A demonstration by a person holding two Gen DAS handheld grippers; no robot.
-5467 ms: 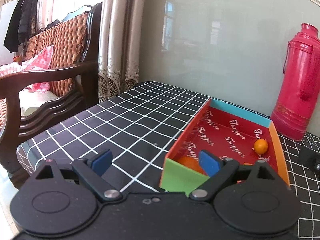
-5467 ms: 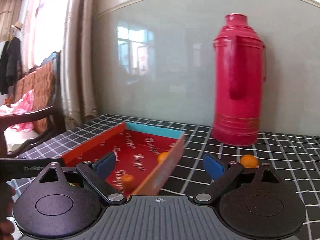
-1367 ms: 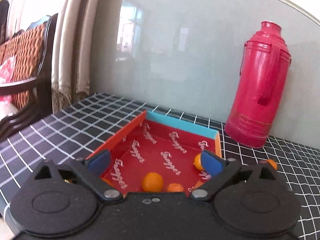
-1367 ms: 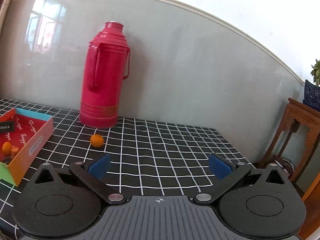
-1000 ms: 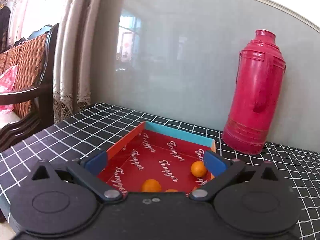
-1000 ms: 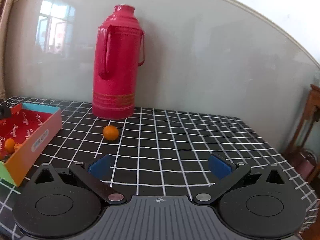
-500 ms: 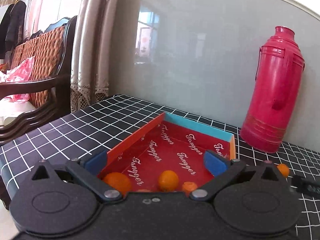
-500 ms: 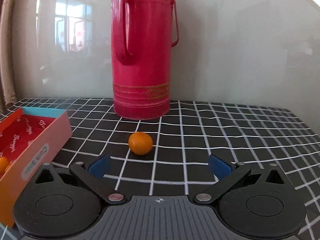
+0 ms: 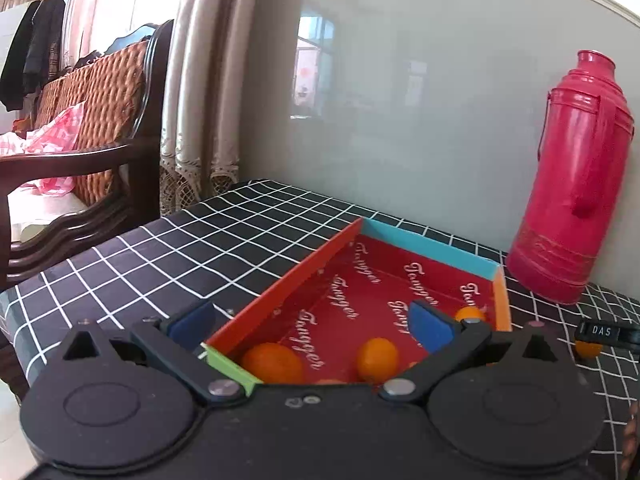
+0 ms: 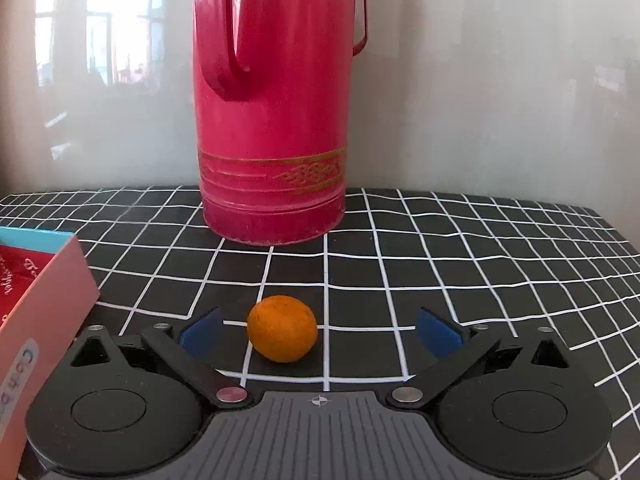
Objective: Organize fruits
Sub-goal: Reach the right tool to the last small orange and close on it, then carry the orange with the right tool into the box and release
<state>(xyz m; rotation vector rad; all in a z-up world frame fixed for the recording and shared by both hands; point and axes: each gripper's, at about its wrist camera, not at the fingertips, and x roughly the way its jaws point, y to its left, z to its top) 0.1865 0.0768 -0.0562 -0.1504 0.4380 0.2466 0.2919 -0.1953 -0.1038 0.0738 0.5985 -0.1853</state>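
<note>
A small orange lies on the checked tablecloth between the open blue pads of my right gripper, nearer the left pad and touching neither. It also shows in the left wrist view, under the right gripper's finger. The red box holds three oranges. My left gripper is open and empty, its jaws standing either side of the box's near left corner.
A tall red thermos stands just behind the loose orange, against the grey wall panel. The box's pink side wall is at the left of the right gripper. A wooden wicker chair stands beyond the table's left edge.
My right gripper has moved forward to the loose orange, which now sits between its pads. My left gripper has shifted left, bringing the chair back into view.
</note>
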